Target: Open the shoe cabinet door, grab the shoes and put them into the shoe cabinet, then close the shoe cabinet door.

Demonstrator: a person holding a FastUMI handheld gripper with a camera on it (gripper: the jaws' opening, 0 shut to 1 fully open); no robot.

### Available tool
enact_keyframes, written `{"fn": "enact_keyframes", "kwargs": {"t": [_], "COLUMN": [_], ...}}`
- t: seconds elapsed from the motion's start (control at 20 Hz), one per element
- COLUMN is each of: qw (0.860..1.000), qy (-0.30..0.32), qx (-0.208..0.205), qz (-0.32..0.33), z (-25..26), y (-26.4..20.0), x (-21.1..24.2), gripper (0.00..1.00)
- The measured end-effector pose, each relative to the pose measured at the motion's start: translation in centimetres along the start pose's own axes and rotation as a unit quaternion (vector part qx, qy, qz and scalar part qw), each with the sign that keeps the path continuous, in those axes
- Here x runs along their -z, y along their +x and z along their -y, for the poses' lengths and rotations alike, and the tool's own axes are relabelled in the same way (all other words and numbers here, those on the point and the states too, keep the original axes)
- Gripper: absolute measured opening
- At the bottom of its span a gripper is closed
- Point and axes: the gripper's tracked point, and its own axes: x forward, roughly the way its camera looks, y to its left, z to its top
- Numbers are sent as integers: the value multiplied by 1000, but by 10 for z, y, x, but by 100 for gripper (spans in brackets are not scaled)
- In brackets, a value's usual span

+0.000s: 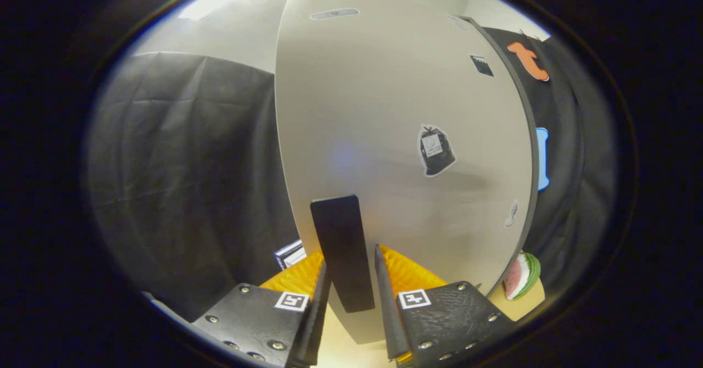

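The shoe cabinet door (pixel 395 99) is a pale panel with a dark edge on its right side, standing close in front of me. A flat black handle (pixel 339 230) runs upright on its lower part. My gripper (pixel 351 258) sits around that handle, one finger on each side, and both fingers press against it. The door carries a few small stickers, one of them dark (pixel 435 149).
A striped, watermelon-like object (pixel 524 273) lies on a light wooden surface (pixel 528 301) beyond the door's right edge. A small dark box with a white face (pixel 289 254) shows just left of the fingers. Black cloth walls hang on both sides.
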Motion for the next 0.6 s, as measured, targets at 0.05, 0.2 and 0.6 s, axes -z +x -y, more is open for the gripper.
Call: {"fn": "enact_keyframes", "kwargs": {"t": [0.05,0.2,0.6], "qw": [1000,1000,999], "qy": [0,1,3], "qx": [3,15,51], "qz": [1,3,9], "z": [-1,-3,-4], "y": [5,24,38], "x": [-1,-6,-8], "gripper": [45,45,45]}}
